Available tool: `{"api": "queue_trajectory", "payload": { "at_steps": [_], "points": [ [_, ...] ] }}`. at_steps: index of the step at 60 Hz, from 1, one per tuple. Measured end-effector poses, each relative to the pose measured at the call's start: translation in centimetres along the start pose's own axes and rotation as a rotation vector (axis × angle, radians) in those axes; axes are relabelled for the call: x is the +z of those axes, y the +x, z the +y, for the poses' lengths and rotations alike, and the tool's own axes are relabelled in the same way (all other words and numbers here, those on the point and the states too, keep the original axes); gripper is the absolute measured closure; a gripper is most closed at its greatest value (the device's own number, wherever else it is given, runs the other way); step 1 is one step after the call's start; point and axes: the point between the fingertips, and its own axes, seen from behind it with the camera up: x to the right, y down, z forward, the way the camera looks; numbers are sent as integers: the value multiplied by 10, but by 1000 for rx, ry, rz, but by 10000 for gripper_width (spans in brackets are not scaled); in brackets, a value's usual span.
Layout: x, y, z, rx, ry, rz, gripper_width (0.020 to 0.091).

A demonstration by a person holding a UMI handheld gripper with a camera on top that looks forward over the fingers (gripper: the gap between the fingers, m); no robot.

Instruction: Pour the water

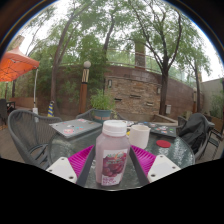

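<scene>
A plastic bottle (113,155) with a white cap and a pink fruit label stands upright between my gripper's (113,160) fingers. The magenta pads (82,158) meet its sides on the left and right, so the gripper is shut on the bottle. The bottle's base is hidden below. Just beyond the bottle, slightly to the right, a white cup (140,135) sits on the glass table (165,155).
A small red object (163,144) lies on the table right of the cup. A dark bag (196,130) rests at the table's right side. A grey tray-like object (75,127) lies at the back left, with metal mesh chairs (28,135) around. A brick wall and trees stand behind.
</scene>
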Motion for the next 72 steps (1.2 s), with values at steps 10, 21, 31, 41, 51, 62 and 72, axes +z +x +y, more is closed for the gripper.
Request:
{"api": "queue_trajectory", "payload": {
  "at_steps": [10,21,31,41,51,62,72],
  "points": [
    [6,-10,4,-9,15,-28,617],
    [20,-22,0,-75,-2,-103,675],
    [78,-38,-66,247,12,-207,674],
    [131,-6,-138,1049,19,-397,675],
    [164,41,-132,1829,-61,-499,677],
    [176,54,-104,2158,-133,-480,676],
    [164,51,-107,2290,-128,-514,677]
  ]
}}
